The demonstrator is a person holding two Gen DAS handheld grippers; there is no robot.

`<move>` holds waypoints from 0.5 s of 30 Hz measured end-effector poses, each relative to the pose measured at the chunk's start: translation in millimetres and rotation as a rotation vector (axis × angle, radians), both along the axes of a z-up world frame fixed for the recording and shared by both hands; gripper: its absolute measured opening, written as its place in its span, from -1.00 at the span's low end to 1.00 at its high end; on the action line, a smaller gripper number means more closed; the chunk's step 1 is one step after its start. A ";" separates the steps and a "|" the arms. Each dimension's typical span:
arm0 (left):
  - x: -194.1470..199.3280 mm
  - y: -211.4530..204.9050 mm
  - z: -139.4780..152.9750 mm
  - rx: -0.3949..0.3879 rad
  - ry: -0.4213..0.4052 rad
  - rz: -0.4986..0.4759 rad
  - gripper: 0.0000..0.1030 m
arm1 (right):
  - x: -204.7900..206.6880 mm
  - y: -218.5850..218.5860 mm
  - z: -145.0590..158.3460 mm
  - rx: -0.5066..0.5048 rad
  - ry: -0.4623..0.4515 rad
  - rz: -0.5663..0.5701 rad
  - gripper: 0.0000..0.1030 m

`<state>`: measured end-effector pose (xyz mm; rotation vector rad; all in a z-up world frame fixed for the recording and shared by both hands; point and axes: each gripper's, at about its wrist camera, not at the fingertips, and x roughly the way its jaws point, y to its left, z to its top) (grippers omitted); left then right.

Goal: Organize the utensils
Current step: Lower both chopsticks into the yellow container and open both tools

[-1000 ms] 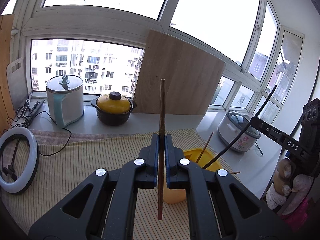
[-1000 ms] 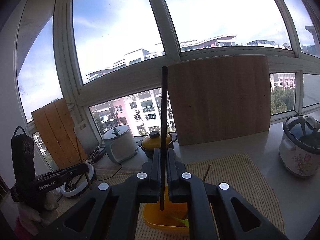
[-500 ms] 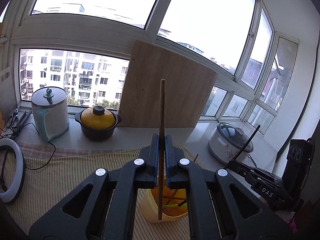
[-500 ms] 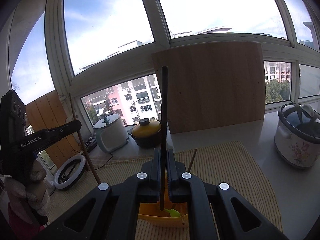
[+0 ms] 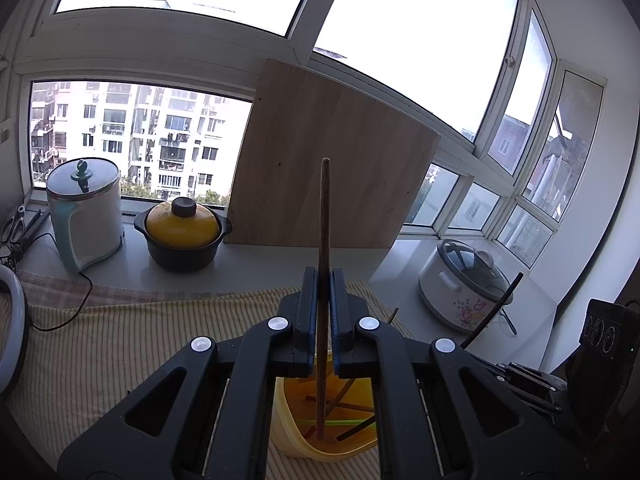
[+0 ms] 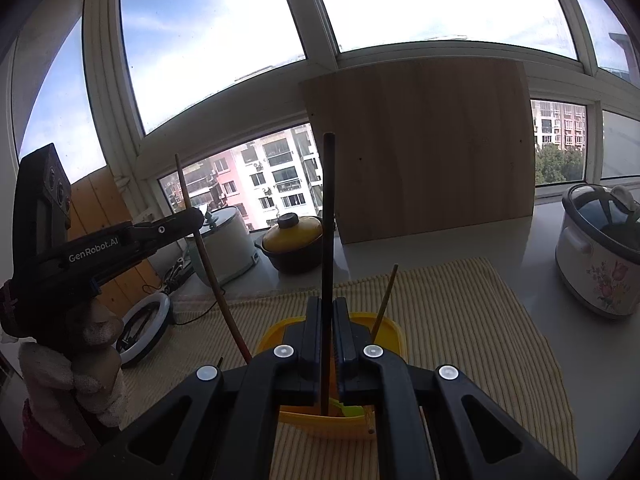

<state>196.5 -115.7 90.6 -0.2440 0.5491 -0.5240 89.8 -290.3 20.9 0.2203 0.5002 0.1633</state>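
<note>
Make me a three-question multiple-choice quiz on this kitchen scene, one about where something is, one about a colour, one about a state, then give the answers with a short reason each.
1. Where does the lower end of the brown chopstick in the left gripper sit?
A. Inside the yellow container
B. On the windowsill
C. Inside the rice cooker

2. What colour is the lid of the clay pot on the sill?
A. White
B. Yellow
C. Green

3. What is the state of the right gripper?
A. Open and empty
B. Shut on a green spoon
C. Shut on the black chopstick

Answers:
1. A, its tip shows low inside the container, among other sticks.
2. B, the domed lid is yellow with a dark knob, over a black body.
3. C, the fingers press both sides of the upright black stick.
</note>
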 end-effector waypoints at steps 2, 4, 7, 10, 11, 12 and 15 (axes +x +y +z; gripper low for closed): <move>1.4 -0.6 -3.6 0.001 0.008 -0.002 -0.93 | 0.5 0.7 -2.8 0.001 0.010 0.001 -0.91; 1.4 -1.6 -7.1 0.005 0.014 -0.012 -0.93 | 1.3 0.4 -6.1 0.005 0.020 0.002 -0.90; -0.6 -3.7 -10.6 0.018 0.017 -0.021 -0.93 | 1.9 0.4 -8.7 0.011 0.027 0.003 -0.89; -2.7 -6.1 -14.1 0.028 0.022 -0.034 -0.93 | 1.0 2.3 -8.8 0.009 0.025 0.008 -0.71; -3.5 -6.3 -14.7 0.030 0.023 -0.037 -0.93 | 0.0 3.0 -8.6 0.008 0.022 0.006 -0.56; -4.8 -6.4 -15.3 0.032 0.024 -0.043 -0.93 | -0.8 3.9 -8.4 0.007 0.020 0.004 -0.52; -6.2 -8.2 -17.0 0.046 0.033 -0.060 -0.93 | -2.7 5.0 -8.9 0.006 0.018 0.001 -0.48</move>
